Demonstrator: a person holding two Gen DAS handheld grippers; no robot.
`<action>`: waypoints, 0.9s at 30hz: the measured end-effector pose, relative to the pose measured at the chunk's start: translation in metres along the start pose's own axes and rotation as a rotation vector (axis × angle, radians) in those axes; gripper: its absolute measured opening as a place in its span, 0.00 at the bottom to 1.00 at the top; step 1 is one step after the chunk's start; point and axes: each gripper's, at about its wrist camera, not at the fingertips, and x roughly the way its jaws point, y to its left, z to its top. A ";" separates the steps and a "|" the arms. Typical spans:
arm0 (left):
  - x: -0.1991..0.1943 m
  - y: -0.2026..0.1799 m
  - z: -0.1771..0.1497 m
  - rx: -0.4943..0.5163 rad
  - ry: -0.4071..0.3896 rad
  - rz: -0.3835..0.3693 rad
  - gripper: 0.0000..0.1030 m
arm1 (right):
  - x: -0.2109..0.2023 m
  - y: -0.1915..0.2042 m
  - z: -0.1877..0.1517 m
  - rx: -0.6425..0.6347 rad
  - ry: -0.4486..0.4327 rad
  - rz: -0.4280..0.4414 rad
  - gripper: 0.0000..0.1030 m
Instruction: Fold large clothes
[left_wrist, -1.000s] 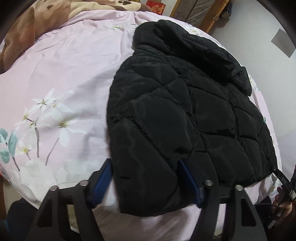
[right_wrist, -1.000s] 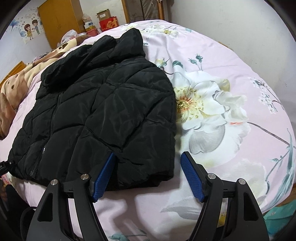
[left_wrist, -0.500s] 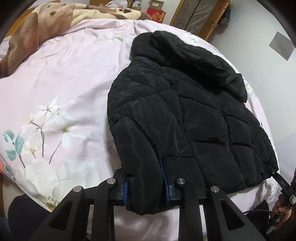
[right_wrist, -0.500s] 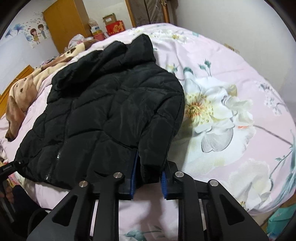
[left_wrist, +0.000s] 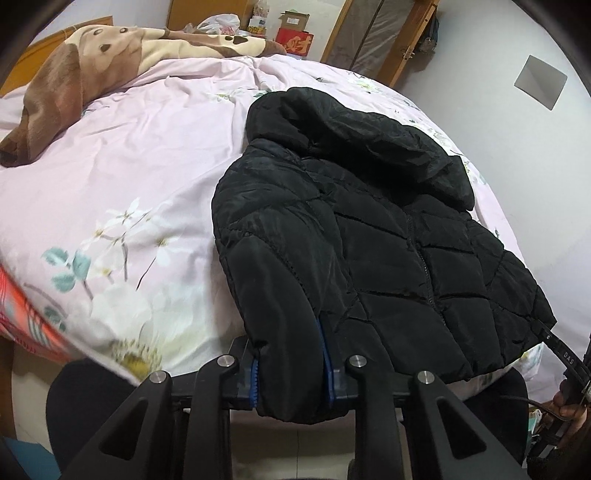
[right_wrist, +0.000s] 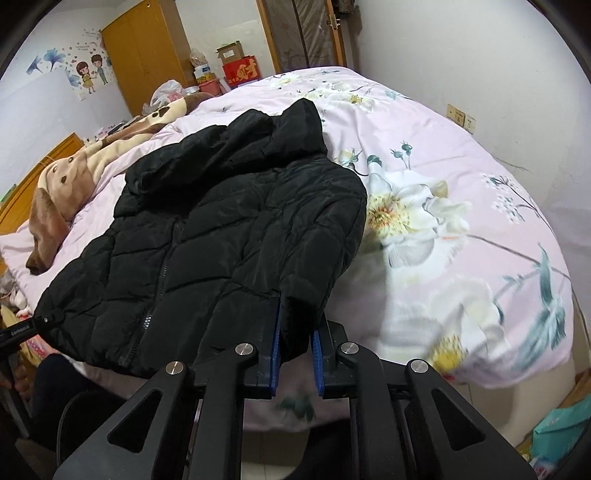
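— Black quilted nylon, that is what we see first: a puffy jacket (left_wrist: 369, 236) with diamond stitching, a zip down the front and a bulky hood at the far end. Where does it lie for us?

— We have it front-up on a bed, on a pink floral cover (left_wrist: 110, 177), hood towards the headboard and hem at the near edge. A brown and cream dog-print blanket (left_wrist: 74, 74) is bunched well beyond it, not touching.

— And the sleeves?

— Each runs down along its own side of the body to the near edge, where we hold the cuff ends. The fabric is shiny and creased, with the hem hanging slightly over the bed's edge.

— How do our claws stand?

— Our left gripper (left_wrist: 291, 369) has its blue pads nearly together, clamped on the end of one sleeve; the padding bulges out below them. Our right gripper (right_wrist: 295, 350) is narrower yet, and its jaws are closing on the other sleeve's cuff, which is pinched between the blue pads.

— Do they touch anything else?

— Only the jacket, as far as we can tell. In the left view we also see a hand (left_wrist: 569, 410) at the lower right edge, gripping the other tool's handle.
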 end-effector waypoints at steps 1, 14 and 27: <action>-0.002 0.000 -0.002 0.002 0.000 -0.002 0.24 | -0.006 -0.001 -0.003 0.000 -0.003 0.001 0.13; -0.002 -0.011 0.016 0.054 -0.005 0.012 0.24 | -0.020 0.021 0.004 -0.079 -0.018 -0.010 0.12; -0.005 -0.044 0.128 0.055 -0.084 0.010 0.24 | -0.015 0.056 0.091 -0.155 -0.102 0.005 0.11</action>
